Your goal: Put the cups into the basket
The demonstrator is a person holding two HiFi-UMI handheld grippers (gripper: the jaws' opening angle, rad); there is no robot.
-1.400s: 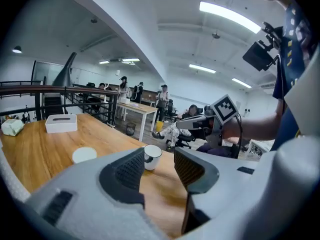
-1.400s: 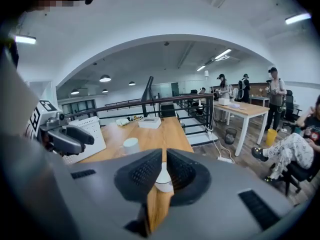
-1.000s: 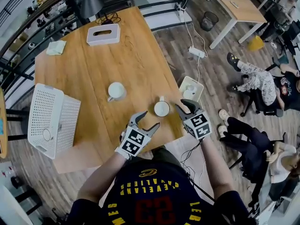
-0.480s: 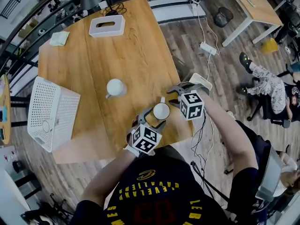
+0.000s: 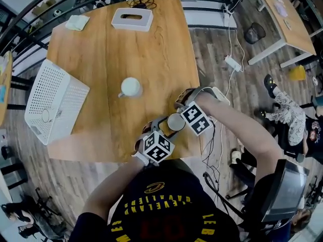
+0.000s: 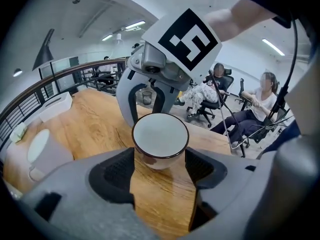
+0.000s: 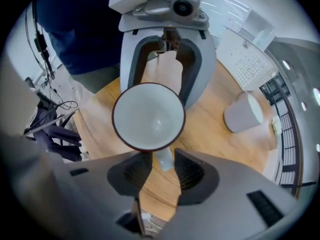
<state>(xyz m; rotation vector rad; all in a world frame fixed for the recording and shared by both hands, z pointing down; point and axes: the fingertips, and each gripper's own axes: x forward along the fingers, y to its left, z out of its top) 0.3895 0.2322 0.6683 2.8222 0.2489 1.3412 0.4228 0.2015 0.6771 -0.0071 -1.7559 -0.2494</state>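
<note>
Big oblong wooden table (image 5: pixel 151 59) fills the head view. At its 9 o'clock edge sits the white perforated plastic basket (image 5: pixel 65 100), no cups in it that I can see. White rectangular tissue box (image 5: pixel 132 19) at 12 o'clock, pale green folded cloth (image 5: pixel 77 22) at abt 11. Both tongs meet at the table's 5 o'clock corner, nearest the person. Left gripper (image 6: pixel 160 166) is spread as wide as it goes, jaws just been opening, pads either side of the white enamel cup with dark rim (image 6: pixel 160 141), which stands upright on the wood; pads flank it w/o squeezing. Right gripper (image 7: pixel 160 171) comes in from the cup's 1 o'clock side pointing steeply down, jaws also just been opening, now apart w/ the cup's handle (image 7: pixel 164 161) in the gap, not clamped. A second plain white mug (image 5: pixel 131 87) stands near table centre, at abt 10 o'clock from the rimmed cup, well apart from both tongs & from the basket
</note>
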